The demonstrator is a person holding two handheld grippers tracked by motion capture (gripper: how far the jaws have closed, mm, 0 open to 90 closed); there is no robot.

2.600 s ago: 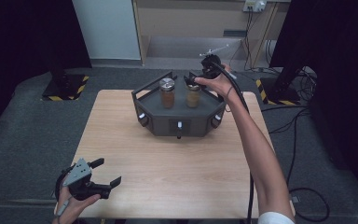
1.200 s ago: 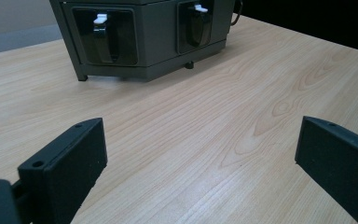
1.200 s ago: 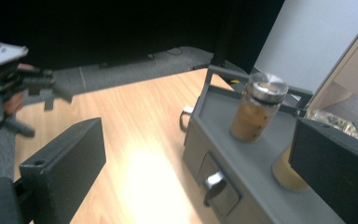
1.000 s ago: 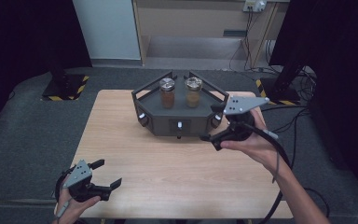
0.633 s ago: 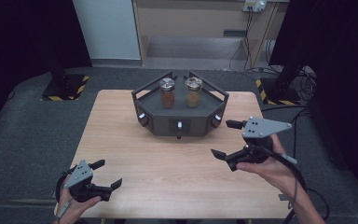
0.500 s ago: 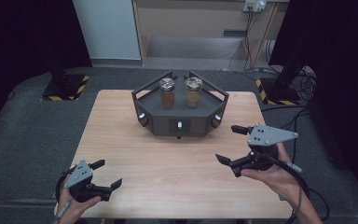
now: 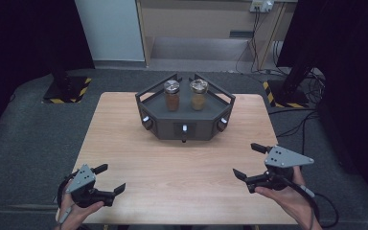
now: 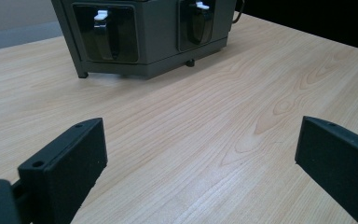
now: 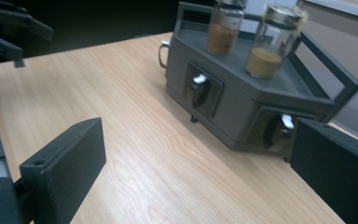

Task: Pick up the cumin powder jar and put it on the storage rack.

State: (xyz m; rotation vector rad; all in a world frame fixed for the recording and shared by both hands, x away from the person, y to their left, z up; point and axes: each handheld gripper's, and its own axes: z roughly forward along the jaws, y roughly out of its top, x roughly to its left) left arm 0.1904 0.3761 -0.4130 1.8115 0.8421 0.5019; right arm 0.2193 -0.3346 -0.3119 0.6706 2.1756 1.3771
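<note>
Dark grey carpet and black curtains surround a pale wooden bench (image 7: 182, 167), with a light wall panel and cabled sockets beyond its far edge.

From the high view, the left hand-held gripper (image 7: 108, 178) sits at the near left corner of the bench, jaws spread wide and holding nothing. Its own view looks low across bare wood grain at the front of the dark grey hexagonal rack (image 8: 144, 37), showing two black recessed levers with white tips (image 8: 101, 15) that the high view renders only as small pale dots.

That rack (image 7: 184, 125) stands at the far middle of the bench, well apart from both grippers, with a raised rail around its top tray. On the tray stand two clear glass jars side by side, upright: the left jar with a silver lid (image 7: 172, 95) holds reddish-brown powder, and the right jar with a gold lid (image 7: 199, 94) holds tan powder, each roughly half full. The right gripper view shows the fill levels more plainly.

At the near right, the right hand-held gripper (image 7: 249, 161) hovers with jaws spread, empty.
</note>
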